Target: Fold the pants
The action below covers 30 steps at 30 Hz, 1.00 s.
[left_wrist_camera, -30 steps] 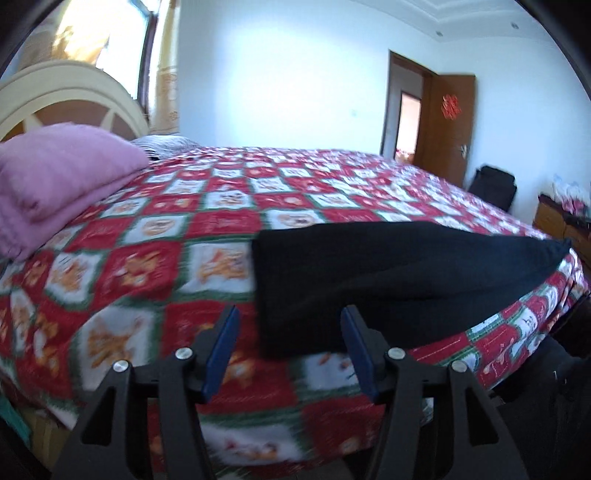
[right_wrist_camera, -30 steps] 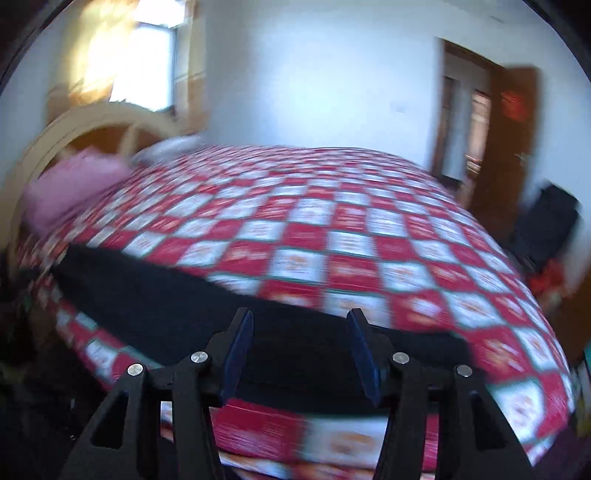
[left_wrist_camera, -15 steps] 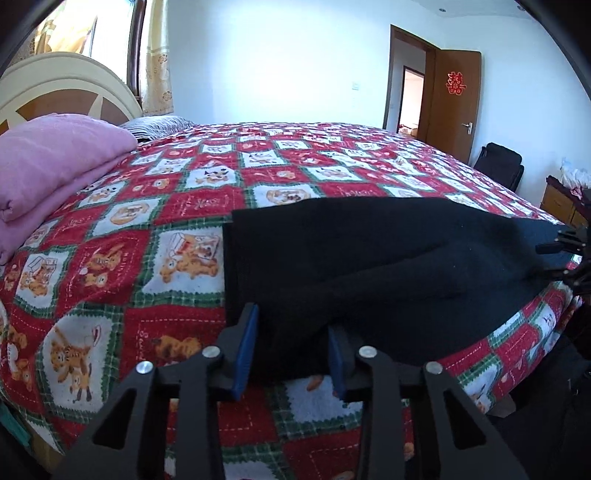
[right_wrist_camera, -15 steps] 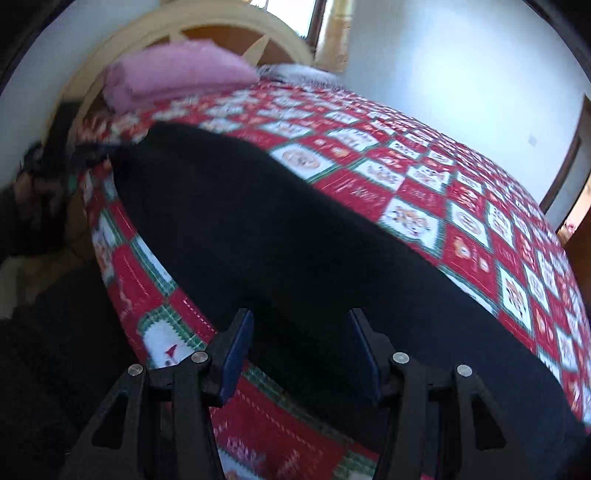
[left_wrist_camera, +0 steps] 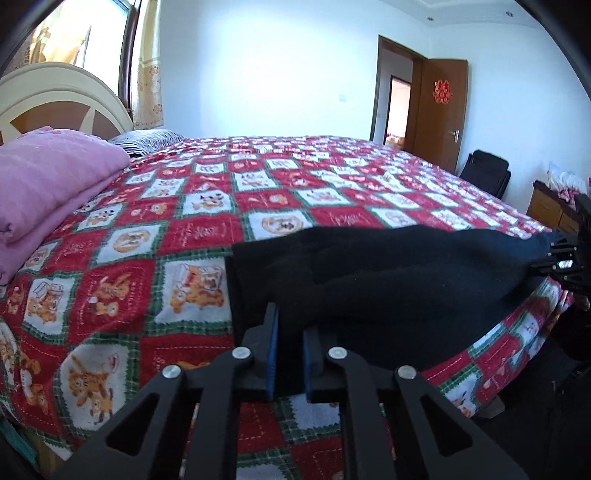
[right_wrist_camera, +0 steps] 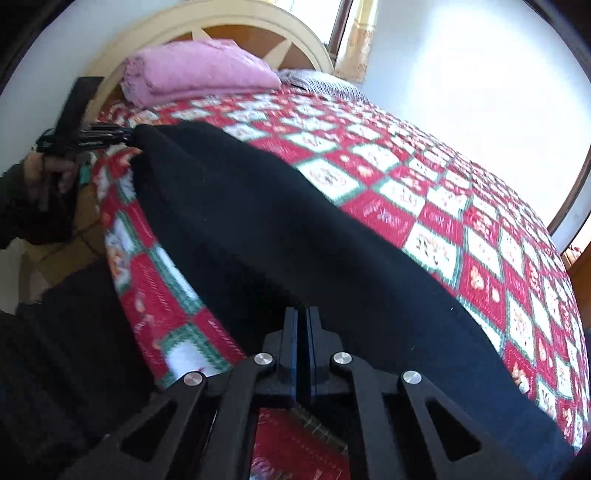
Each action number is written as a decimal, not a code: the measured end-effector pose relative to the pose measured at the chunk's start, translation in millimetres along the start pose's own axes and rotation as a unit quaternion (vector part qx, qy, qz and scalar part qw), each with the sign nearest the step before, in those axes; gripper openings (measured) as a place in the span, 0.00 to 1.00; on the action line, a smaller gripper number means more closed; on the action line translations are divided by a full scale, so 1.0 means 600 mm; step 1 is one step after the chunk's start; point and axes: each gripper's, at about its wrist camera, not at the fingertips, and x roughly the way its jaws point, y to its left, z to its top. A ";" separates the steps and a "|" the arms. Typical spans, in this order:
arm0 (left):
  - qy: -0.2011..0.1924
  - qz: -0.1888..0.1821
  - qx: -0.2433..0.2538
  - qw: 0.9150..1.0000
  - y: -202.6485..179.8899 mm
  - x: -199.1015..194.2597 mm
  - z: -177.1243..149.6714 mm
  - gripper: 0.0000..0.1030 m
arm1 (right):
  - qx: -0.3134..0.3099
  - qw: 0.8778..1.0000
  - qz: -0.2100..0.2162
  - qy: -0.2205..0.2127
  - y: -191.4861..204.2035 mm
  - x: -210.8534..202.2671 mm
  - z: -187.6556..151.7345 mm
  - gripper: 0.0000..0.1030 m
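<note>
Black pants (left_wrist_camera: 388, 273) lie stretched along the near edge of the bed, bunched into a ridge. In the left wrist view my left gripper (left_wrist_camera: 290, 332) is shut on one end of them, dark cloth pinched between its blue pads. At the far right of that view my right gripper (left_wrist_camera: 557, 256) holds the other end. In the right wrist view the right gripper (right_wrist_camera: 303, 332) is shut on the pants (right_wrist_camera: 277, 221) at their near edge. The left gripper (right_wrist_camera: 123, 138), held by a hand (right_wrist_camera: 48, 166), grips the far end at the upper left.
A red, green and white checked bedspread (left_wrist_camera: 207, 236) covers the bed. A folded pink blanket (left_wrist_camera: 48, 177) and a striped pillow (left_wrist_camera: 147, 142) lie by the cream headboard (right_wrist_camera: 236, 22). Beyond the bed are a brown door (left_wrist_camera: 439, 107), a black chair (left_wrist_camera: 484, 170) and a wooden cabinet (left_wrist_camera: 550, 206).
Both grippers went from open to shut on the pants. The right one swung down and rolled toward the pants' end. The cloth is now bunched up between the two.
</note>
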 end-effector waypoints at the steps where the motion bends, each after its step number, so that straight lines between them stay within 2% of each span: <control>1: 0.000 0.000 0.001 1.000 0.002 -0.002 -0.003 0.12 | -0.007 1.000 0.001 0.002 0.007 -0.001 -0.002 0.04; 5: 0.023 -0.001 -0.001 1.000 0.009 0.017 -0.031 0.12 | -0.030 0.999 -0.012 0.031 0.024 0.035 -0.025 0.04; 9: 0.025 0.004 -0.005 1.000 0.015 0.021 -0.047 0.22 | -0.044 0.997 -0.012 0.056 0.034 0.064 -0.042 0.04; 11: 0.024 0.019 0.001 1.000 0.016 0.016 -0.047 0.42 | -0.044 0.997 -0.009 0.057 0.033 0.062 -0.041 0.06; 12: 0.026 0.033 0.011 0.999 0.017 0.012 -0.049 0.46 | -0.040 0.997 -0.002 0.063 0.029 0.060 -0.039 0.07; 13: 0.025 0.043 0.018 0.999 0.020 0.008 -0.050 0.53 | -0.035 0.997 0.002 0.065 0.024 0.056 -0.037 0.13; 14: 0.023 0.049 0.020 0.998 0.026 0.001 -0.050 0.54 | -0.026 0.998 0.004 0.065 0.016 0.051 -0.036 0.26; 15: 0.022 0.052 0.018 0.998 0.031 -0.004 -0.051 0.54 | -0.017 0.998 0.007 0.064 0.008 0.044 -0.036 0.38; 16: 0.021 0.057 0.015 0.998 0.037 -0.009 -0.052 0.55 | -0.010 0.998 0.010 0.061 0.001 0.038 -0.036 0.40; 19: 0.025 0.098 0.019 0.995 0.049 -0.015 -0.055 0.56 | 0.025 0.998 0.026 0.048 -0.028 0.015 -0.031 0.40; 21: 0.023 0.140 0.026 0.990 0.055 -0.019 -0.056 0.56 | 0.041 0.998 0.024 0.036 -0.042 0.001 -0.022 0.40; 23: 0.025 0.161 0.016 0.987 0.064 -0.020 -0.053 0.56 | 0.048 0.998 0.019 0.027 -0.048 -0.006 -0.010 0.40; 27: -0.010 0.165 -0.008 0.986 0.063 -0.042 -0.037 0.56 | 0.061 0.998 0.027 0.016 -0.050 -0.006 0.009 0.41; 30: -0.041 0.128 -0.012 0.991 0.037 -0.051 -0.011 0.56 | 0.070 0.997 0.037 0.015 -0.049 0.010 0.032 0.41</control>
